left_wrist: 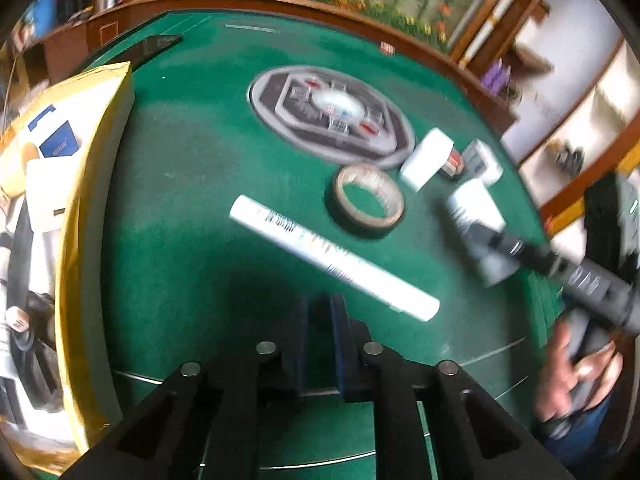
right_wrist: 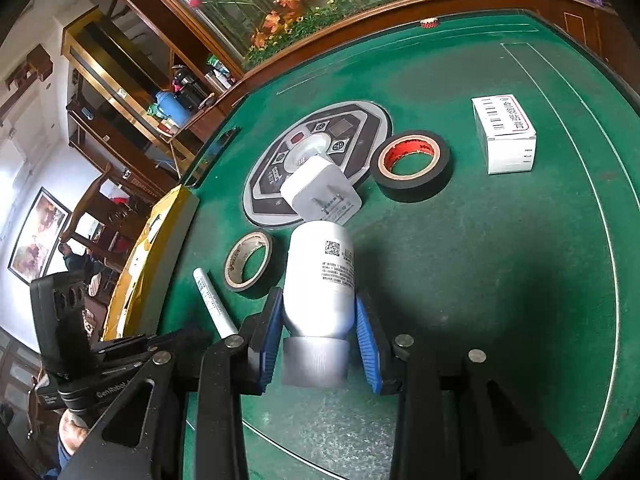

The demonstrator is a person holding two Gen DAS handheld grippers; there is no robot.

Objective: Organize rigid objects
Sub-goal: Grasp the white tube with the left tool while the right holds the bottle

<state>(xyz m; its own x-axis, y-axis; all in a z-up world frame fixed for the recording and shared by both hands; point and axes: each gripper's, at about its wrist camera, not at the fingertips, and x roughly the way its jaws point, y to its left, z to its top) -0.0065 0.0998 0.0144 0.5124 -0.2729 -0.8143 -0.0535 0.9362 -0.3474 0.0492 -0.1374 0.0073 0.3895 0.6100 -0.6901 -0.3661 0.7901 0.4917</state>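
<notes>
My right gripper (right_wrist: 320,314) is shut on a white bottle (right_wrist: 320,276) with a grey cap, its blue pads pressed on both sides. The left wrist view shows the same bottle (left_wrist: 474,212) held at the right. My left gripper (left_wrist: 320,312) hovers over the green felt, its jaws nearly together with nothing between them. Just beyond its tips a white marker pen (left_wrist: 332,256) lies diagonally. A beige-cored tape roll (left_wrist: 368,196) lies past the pen, and a white charger plug (right_wrist: 320,192) lies just ahead of the bottle. Farther right lie a black tape roll with a red core (right_wrist: 412,164) and a white medicine box (right_wrist: 506,136).
A yellow-rimmed box (left_wrist: 100,200) holding several cartons stands along the left table edge. The table's round control panel (left_wrist: 332,112) sits in the middle of the felt. A wooden rim (right_wrist: 360,24) bounds the far side. A hand (left_wrist: 576,376) holds the right gripper.
</notes>
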